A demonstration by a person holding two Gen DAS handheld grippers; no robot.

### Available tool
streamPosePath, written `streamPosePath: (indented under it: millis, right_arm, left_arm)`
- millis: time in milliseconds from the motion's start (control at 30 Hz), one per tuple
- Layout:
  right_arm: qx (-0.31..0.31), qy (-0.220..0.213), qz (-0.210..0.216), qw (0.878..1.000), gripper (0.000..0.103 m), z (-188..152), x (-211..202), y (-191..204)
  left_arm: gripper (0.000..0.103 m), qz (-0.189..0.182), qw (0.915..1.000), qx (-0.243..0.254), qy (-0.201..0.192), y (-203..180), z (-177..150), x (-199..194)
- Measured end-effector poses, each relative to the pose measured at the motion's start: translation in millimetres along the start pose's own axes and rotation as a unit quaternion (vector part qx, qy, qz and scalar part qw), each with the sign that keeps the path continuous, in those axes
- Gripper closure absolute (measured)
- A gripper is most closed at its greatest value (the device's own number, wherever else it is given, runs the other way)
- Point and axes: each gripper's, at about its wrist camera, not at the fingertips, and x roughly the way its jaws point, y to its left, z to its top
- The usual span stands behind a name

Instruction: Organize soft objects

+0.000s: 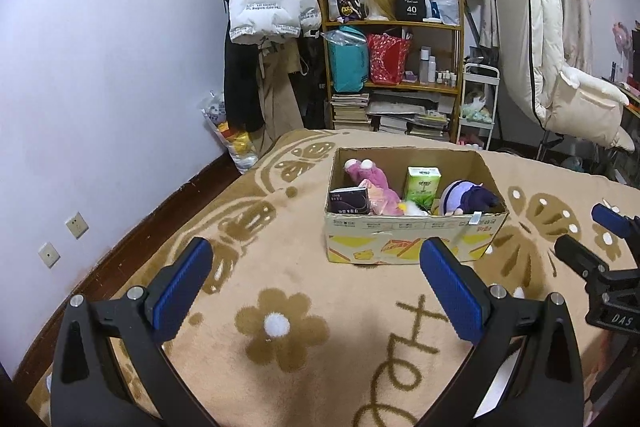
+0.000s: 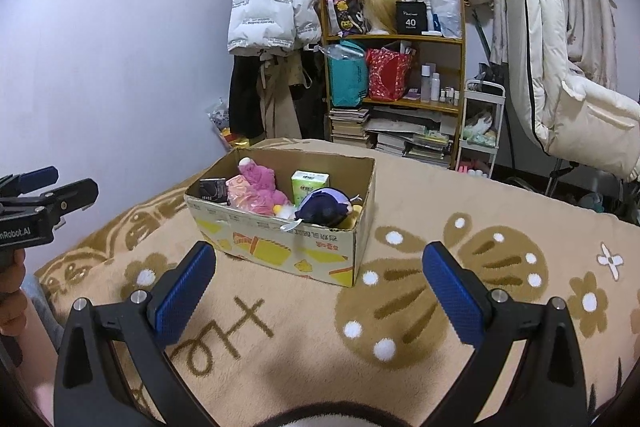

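Cardboard box [image 1: 412, 239] on bed blanket [image 1: 280, 267] — holds pink plush [image 1: 374, 183], purple plush [image 1: 468, 197], tissue packs, gathered for tidying; left hand-held gripper [image 1: 316, 283] and right hand-held gripper [image 2: 320, 287] both spread wide, empty.

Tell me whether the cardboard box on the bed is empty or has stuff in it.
Not empty: the cardboard box holds a pink plush and other items.

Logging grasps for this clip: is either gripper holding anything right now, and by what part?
Nothing is held. The left gripper and right gripper are both open and empty above the blanket, short of the cardboard box.
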Motion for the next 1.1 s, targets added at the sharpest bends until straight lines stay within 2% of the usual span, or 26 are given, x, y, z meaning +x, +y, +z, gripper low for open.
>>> streamPosePath:
  millis: [433, 1100]
  right_arm:
    - [0.020, 0.001, -0.010, 1.000, 0.000, -1, 7, -12]
    - [0.036, 0.003, -0.011, 0.999, 0.000, -3, 13, -22]
  left_arm:
    - [0.000, -0.002, 0.9999, 0.015, 0.005, -10, -5, 10]
    - [0.000, -0.005, 0.9998, 0.011, 0.016, -5, -7, 19]
